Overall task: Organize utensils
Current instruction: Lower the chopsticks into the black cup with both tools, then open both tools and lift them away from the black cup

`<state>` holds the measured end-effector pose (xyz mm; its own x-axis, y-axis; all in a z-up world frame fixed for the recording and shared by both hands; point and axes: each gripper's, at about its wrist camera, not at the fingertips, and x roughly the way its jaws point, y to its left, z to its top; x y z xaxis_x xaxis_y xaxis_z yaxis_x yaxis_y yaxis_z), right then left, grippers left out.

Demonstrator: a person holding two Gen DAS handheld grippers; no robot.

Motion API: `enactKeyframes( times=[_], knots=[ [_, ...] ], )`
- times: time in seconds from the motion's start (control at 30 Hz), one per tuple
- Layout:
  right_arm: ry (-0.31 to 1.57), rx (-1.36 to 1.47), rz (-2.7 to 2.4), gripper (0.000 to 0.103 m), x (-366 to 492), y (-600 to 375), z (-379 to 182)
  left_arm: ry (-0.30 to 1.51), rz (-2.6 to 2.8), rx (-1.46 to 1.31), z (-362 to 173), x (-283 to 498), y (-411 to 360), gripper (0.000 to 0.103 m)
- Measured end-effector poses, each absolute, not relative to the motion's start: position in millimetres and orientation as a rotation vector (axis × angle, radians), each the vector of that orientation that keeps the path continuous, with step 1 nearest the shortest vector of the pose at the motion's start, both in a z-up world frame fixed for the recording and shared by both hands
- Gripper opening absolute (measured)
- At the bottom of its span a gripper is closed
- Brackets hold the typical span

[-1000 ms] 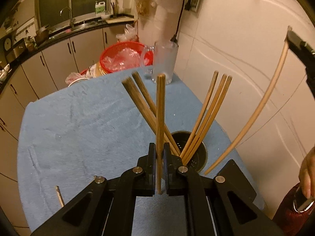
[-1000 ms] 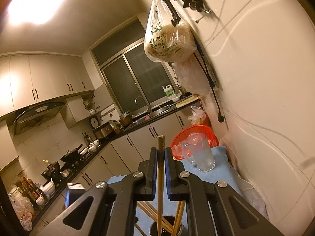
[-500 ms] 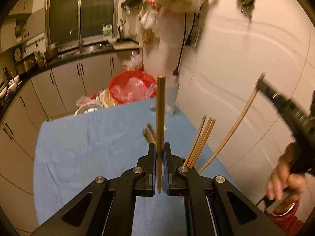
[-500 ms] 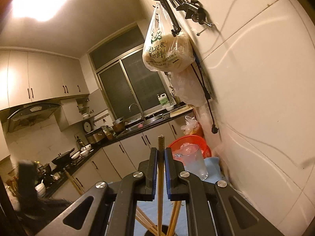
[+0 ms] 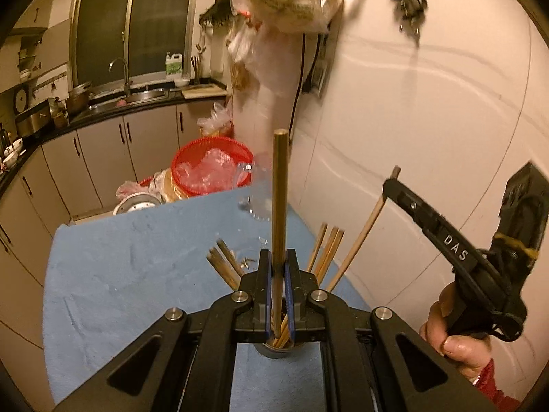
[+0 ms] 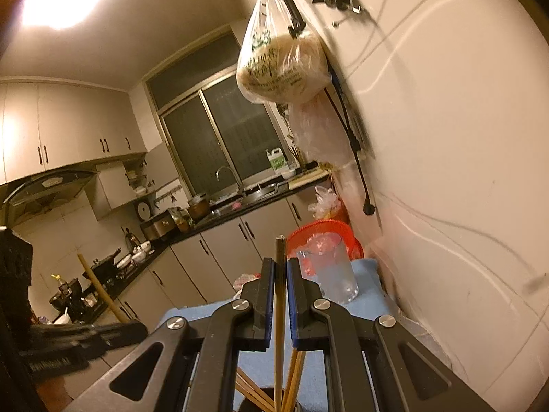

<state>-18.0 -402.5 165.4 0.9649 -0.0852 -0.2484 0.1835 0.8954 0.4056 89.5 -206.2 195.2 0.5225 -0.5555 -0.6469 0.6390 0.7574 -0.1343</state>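
The holder (image 5: 279, 346) sits on my table (image 5: 137, 274) near its right edge, by the wall, with chopsticks (image 5: 326, 247) standing in it. The jug (image 6: 331, 269) stands at the far right corner, and the basket (image 5: 209, 166) lies behind the far edge.

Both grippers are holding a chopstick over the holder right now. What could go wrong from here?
1. Each gripper pinches just one thin chopstick: the left gripper grips its chopstick low, leaving a long free end that could pivot or slip.
2. The holder already has chopsticks splayed outward; lowering another may catch them or tip it.
3. The right gripper and its chopstick converge on the same holder, so the two could collide.
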Motion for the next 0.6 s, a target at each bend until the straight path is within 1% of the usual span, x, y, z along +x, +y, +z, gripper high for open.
enactKeyframes(
  times=[0.33, 0.6],
  knots=[
    [0.325, 0.463, -0.128, 0.008, -1, -399, 131, 0.848, -0.658, 0.1, 139, 109, -208, 0.007],
    [0.393, 0.499, -0.114, 0.011, 3, -404, 120, 0.861, -0.662, 0.095, 134, 110, -204, 0.008]
  ],
)
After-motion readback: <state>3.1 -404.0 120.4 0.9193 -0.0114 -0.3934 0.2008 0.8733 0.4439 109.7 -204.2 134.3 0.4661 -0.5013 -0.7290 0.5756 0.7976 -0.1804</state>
